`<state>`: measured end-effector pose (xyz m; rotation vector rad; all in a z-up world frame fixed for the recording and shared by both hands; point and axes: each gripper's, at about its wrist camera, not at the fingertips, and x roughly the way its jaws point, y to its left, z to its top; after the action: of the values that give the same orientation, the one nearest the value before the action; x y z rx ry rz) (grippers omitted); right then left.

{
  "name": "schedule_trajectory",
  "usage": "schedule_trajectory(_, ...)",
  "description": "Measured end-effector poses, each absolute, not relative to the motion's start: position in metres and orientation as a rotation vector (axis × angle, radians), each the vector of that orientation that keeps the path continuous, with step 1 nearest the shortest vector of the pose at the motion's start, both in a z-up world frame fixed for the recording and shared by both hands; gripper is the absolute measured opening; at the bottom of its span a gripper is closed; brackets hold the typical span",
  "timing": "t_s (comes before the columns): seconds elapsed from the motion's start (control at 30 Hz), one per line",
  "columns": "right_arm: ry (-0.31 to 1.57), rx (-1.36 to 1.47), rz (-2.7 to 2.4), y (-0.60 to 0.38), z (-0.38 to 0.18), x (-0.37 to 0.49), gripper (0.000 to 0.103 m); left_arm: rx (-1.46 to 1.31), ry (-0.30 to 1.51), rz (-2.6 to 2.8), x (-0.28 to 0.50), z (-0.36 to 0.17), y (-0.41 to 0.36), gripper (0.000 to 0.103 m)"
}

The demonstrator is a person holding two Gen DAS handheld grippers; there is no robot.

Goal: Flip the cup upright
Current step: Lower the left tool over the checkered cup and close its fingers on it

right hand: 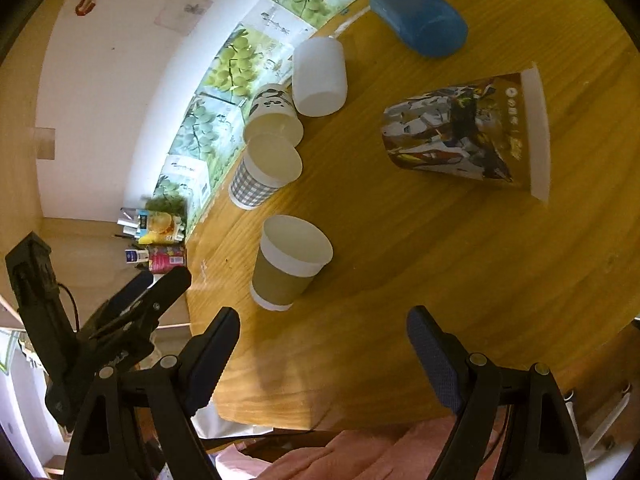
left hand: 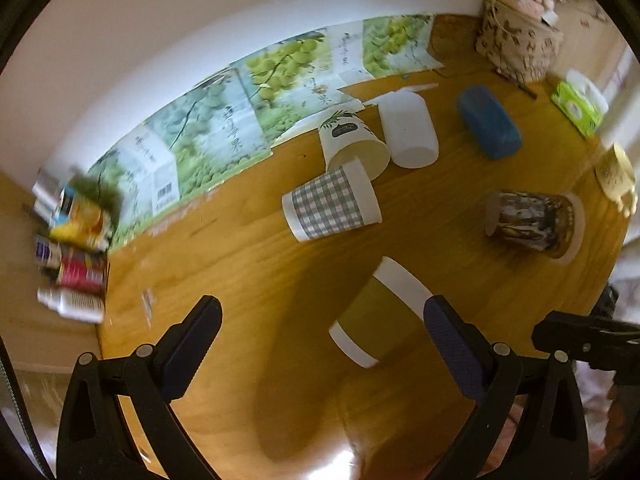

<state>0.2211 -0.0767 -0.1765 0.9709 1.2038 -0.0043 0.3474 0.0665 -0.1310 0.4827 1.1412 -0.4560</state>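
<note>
A patterned brown paper cup (right hand: pixel 464 132) stands upside down on the round wooden table (right hand: pixel 440 260), rim down; it also shows in the left wrist view (left hand: pixel 528 220). A tan-sleeved cup (right hand: pixel 290 262) stands upright near the table's front; in the left wrist view (left hand: pixel 380 316) it sits just ahead of the right finger. A checked cup (right hand: pixel 266 170), a panda cup (right hand: pixel 274 116) and a white plastic cup (right hand: pixel 319 76) stand upright behind. My left gripper (left hand: pixel 320 316) is open and empty. My right gripper (right hand: pixel 324 324) is open and empty over the table's near edge.
A blue case (right hand: pixel 418 16) lies at the back right. Grape-print cartons (left hand: pixel 224 120) line the wall. Small bottles and packets (left hand: pixel 76 248) sit left of the table. A patterned basket (left hand: pixel 516 40), a green tissue box (left hand: pixel 578 106) and a yellow mug (left hand: pixel 616 172) stand at the far right.
</note>
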Motion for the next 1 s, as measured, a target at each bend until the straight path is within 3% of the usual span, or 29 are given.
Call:
schedule_trajectory(0.33, 1.226, 1.002, -0.040, -0.072, -0.191, 0.238, 0.086, 0.772, 1.016, -0.537, 0.373, -0.150, 0.046, 0.101)
schedule_trajectory(1.0, 1.293, 1.003, -0.041, -0.060, -0.217, 0.259, 0.086, 1.044, 0.951, -0.780, 0.410, -0.205, 0.012, 0.101)
